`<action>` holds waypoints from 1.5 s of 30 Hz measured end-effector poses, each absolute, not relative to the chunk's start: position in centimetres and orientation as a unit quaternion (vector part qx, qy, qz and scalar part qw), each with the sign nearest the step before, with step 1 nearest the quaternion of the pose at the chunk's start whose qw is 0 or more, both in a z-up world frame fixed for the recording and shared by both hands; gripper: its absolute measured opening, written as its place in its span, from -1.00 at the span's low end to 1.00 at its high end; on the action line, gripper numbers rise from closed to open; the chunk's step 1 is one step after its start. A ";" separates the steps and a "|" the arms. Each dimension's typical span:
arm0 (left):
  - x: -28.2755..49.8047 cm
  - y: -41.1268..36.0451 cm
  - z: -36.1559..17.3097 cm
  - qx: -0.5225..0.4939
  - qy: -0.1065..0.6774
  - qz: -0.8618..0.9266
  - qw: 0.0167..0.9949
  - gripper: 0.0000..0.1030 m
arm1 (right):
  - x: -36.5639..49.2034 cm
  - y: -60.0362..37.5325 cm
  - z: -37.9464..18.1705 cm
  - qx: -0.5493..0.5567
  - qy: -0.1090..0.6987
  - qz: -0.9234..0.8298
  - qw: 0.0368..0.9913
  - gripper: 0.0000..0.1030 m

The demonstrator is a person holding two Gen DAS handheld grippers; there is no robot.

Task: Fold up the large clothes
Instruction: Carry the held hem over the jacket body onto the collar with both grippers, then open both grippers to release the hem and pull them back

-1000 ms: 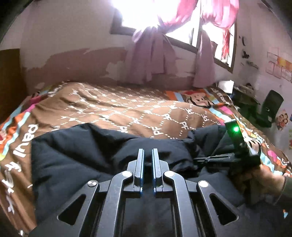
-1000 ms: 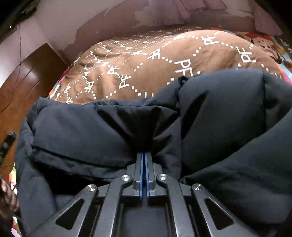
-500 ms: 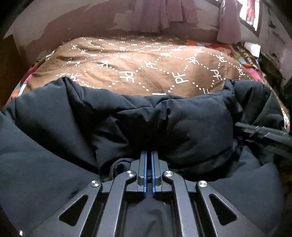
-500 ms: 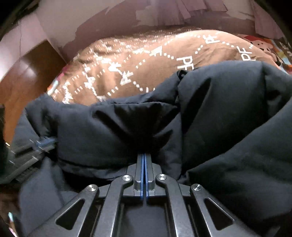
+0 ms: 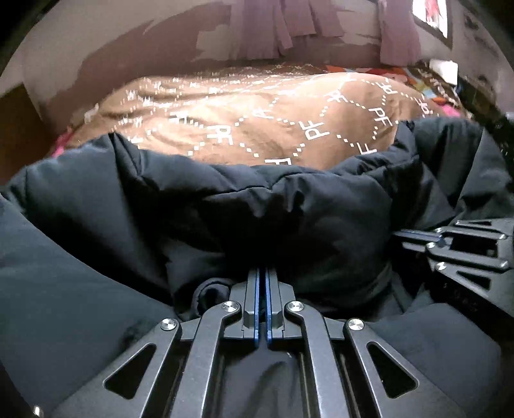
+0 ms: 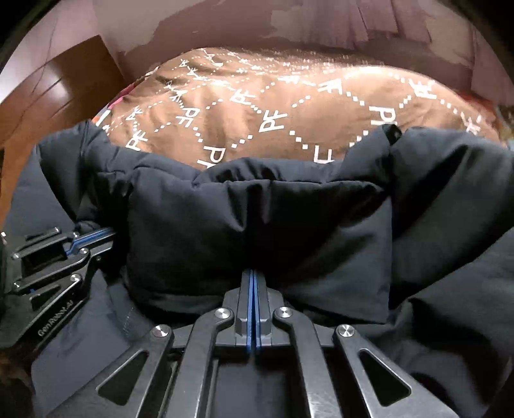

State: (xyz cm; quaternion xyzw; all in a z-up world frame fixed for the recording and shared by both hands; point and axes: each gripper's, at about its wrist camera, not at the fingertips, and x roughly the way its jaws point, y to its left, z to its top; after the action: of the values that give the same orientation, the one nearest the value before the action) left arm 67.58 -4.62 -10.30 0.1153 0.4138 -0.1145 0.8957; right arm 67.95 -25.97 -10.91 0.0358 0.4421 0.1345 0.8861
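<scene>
Working left to right, we note a wooden headboard (image 6: 48, 86) at the far left edge of the right wrist view, then the brown bedspread (image 5: 257, 128) printed with white dotted diamonds and letters, covering the bed beyond. The dark navy padded jacket (image 5: 241, 218) lies bunched across the near side of that bedspread, a thick folded roll of it facing both cameras. Our left gripper (image 5: 263, 279) has its blue-edged jaws pressed nearly together, pinching a fold of the jacket's fabric at the base of the roll. Just to its right, our right gripper (image 6: 251, 283) is likewise pinched tight on the jacket, jaws all but touching. The two tools sit near one another, side by side. Purple curtains (image 5: 276, 29) hang against the patchy wall behind.
</scene>
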 end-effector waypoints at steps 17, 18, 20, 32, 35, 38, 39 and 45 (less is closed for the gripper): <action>67.7 -4.6 -11.3 0.113 0.415 -0.109 0.896 -0.96 | 67.8 -29.8 -11.6 0.138 0.415 0.058 0.897 -1.00; 67.5 -4.5 -11.2 0.111 0.412 -0.110 0.898 -0.96 | 67.8 -29.9 -11.6 0.136 0.417 0.057 0.897 -1.00; 67.2 -4.3 -11.1 0.108 0.405 -0.111 0.901 -0.96 | 67.5 -30.6 -11.7 0.143 0.411 0.062 0.898 -1.00; 63.5 -4.4 -8.6 0.125 0.329 -0.083 0.932 -0.66 | 64.1 -32.4 -11.4 0.229 0.355 0.114 0.899 -0.68; 61.8 -3.6 -6.9 0.104 0.286 -0.086 0.949 -0.02 | 62.5 -32.7 -10.9 0.238 0.329 0.120 0.906 -0.42; 60.2 -2.8 -5.1 0.087 0.242 -0.066 0.964 0.57 | 61.4 -32.8 -10.4 0.246 0.309 0.118 0.911 -0.24; 60.0 -2.4 -4.7 0.078 0.235 -0.059 0.967 0.58 | 60.8 -33.1 -10.2 0.248 0.301 0.116 0.914 -0.18; 59.6 -0.2 -3.2 0.023 0.239 -0.019 0.970 0.62 | 59.1 -32.3 -7.9 0.218 0.283 0.102 0.928 0.56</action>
State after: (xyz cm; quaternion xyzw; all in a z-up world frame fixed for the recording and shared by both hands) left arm 59.59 -0.24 -3.20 0.0234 0.2394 -0.0191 0.9704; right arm 59.07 -32.31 -7.93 0.2185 0.2830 0.1024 0.9283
